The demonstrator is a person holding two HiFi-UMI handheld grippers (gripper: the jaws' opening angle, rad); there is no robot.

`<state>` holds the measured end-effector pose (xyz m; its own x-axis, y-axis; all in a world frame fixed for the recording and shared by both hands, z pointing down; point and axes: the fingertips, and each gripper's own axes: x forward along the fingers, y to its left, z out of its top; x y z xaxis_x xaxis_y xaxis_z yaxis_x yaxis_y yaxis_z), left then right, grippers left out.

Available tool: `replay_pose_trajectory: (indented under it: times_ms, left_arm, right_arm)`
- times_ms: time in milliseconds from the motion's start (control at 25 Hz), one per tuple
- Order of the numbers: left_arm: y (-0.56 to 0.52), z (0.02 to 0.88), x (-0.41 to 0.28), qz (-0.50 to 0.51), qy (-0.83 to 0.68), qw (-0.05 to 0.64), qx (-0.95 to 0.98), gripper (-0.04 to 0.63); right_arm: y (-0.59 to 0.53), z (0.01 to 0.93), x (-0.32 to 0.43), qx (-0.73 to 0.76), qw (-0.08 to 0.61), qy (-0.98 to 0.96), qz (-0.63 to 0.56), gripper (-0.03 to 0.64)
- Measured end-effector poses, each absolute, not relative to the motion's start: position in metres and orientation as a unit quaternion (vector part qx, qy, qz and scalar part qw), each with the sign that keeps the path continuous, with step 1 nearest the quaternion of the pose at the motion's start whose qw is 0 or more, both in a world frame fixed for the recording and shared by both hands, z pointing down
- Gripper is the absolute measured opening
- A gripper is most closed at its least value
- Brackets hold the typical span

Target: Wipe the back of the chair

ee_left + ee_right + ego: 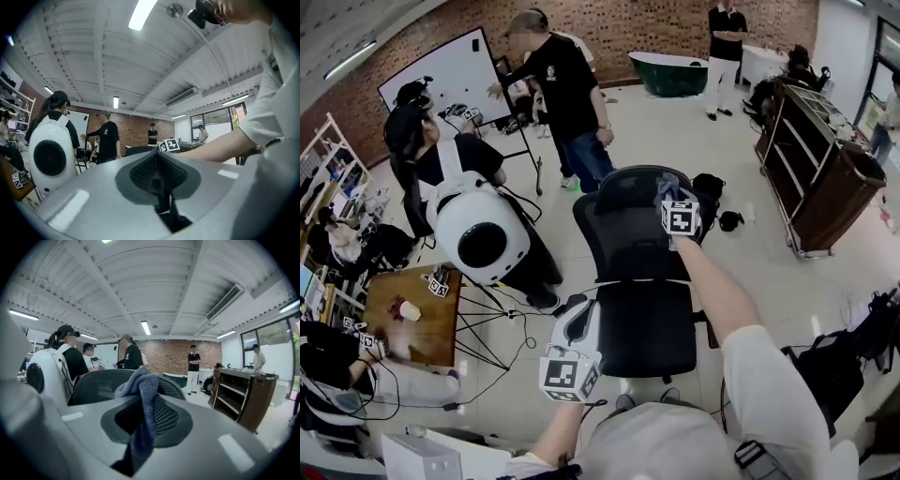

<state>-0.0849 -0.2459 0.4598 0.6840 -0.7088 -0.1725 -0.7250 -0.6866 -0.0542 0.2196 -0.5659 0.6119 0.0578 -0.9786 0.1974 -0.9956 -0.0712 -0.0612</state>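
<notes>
A black mesh office chair stands in the middle of the head view, its back rising behind the seat. My right gripper is at the top right edge of the chair back, shut on a blue-grey cloth. In the right gripper view the cloth hangs from between the jaws, with the curved mesh back just behind it. My left gripper is held low beside the seat's left edge. Its jaws are pressed together with nothing between them in the left gripper view.
A person with a round white pack sits close to the chair's left. Another person in black stands behind it. A small wooden table and floor cables lie left. A brown cart stands right, and a black bag lies near right.
</notes>
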Motion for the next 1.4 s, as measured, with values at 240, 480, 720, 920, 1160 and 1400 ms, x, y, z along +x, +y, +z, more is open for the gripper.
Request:
replay_pose_trajectory:
  times_ms: [240, 480, 720, 920, 1160, 1400]
  left_arm:
    - [-0.244, 0.465, -0.05, 0.07, 0.352, 0.06, -0.932, 0.066]
    - [-0.245, 0.464, -0.05, 0.067, 0.359, 0.052, -0.929, 0.066]
    - [-0.242, 0.462, -0.065, 0.056, 0.402, 0.047, -0.913, 0.066]
    - [-0.262, 0.478, -0.09, 0.045, 0.437, 0.023, -0.898, 0.066]
    - [-0.276, 0.472, -0.081, 0.054, 0.398, 0.024, -0.915, 0.066]
    - [-0.253, 0.486, -0.028, 0.054, 0.317, 0.037, -0.946, 0.066]
  right_arm:
    - [-0.54, 0.602, 0.249, 0.731, 0.024, -0.678, 0.08, 0.048]
    - [-0.548, 0.594, 0.114, 0.647, 0.017, -0.76, 0.059, 0.048]
    - [-0.599, 0.647, 0.017, 0.595, 0.017, -0.8, 0.072, 0.048]
    - [-0.622, 0.648, 0.043, 0.624, 0.013, -0.779, 0.062, 0.048]
    - [-0.599, 0.66, 0.138, 0.694, 0.007, -0.717, 0.066, 0.048]
    - [-0.527, 0.69, 0.257, 0.757, 0.023, -0.65, 0.062, 0.048]
